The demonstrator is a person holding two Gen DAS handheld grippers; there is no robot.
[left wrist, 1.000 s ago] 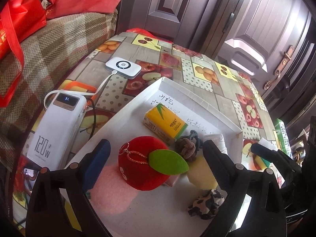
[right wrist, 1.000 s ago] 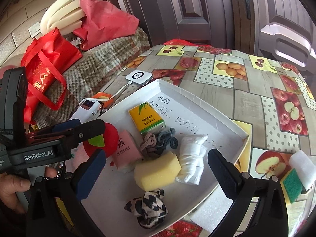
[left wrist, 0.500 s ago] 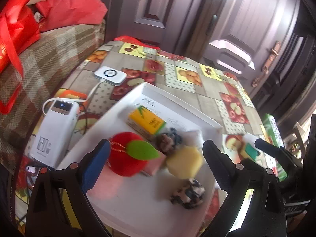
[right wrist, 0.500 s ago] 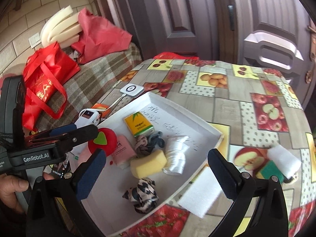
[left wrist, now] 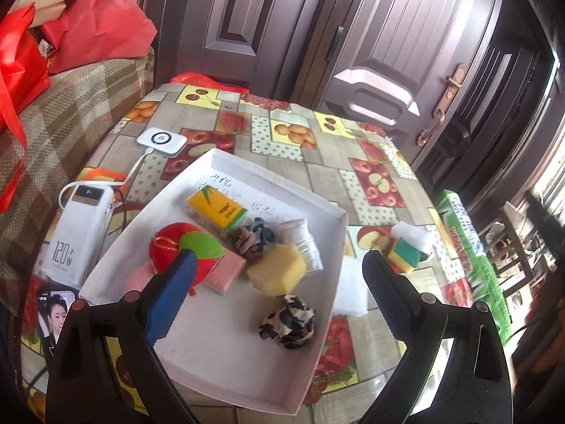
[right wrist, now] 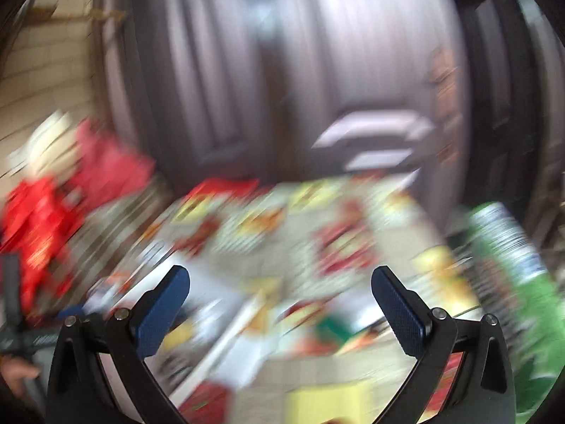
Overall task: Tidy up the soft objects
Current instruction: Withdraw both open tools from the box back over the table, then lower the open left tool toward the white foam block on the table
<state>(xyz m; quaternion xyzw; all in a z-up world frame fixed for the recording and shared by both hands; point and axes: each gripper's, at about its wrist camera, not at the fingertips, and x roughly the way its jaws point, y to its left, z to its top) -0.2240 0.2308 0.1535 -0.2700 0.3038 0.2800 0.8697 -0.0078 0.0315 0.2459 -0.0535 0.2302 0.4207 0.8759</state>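
A white tray [left wrist: 328,212] on the fruit-print table holds a red plush apple [left wrist: 169,251], a yellow tissue pack [left wrist: 215,210], a pink pack [left wrist: 226,272], a knotted cord [left wrist: 252,238], a white roll [left wrist: 300,242], a yellow sponge [left wrist: 277,274] and a spotted scrunchie [left wrist: 287,321]. Right of the tray lie a white foam pad [left wrist: 349,289], a green-yellow scourer [left wrist: 406,254] and a white block [left wrist: 411,235]. My left gripper [left wrist: 277,268] hangs open above the tray, empty. My right gripper [right wrist: 280,277] is open and empty; its view is heavily blurred.
A white power bank [left wrist: 79,233], a white charger puck [left wrist: 161,141] and a phone [left wrist: 53,307] lie left of the tray. A green pack [left wrist: 469,254] lies along the table's right edge. Red bags [left wrist: 21,56] sit on a plaid sofa [left wrist: 70,113]. Dark doors stand behind.
Both grippers have risen and pulled back from the tray, so it looks smaller. The right view has swung up and right and gone blurred. Nothing was picked up.
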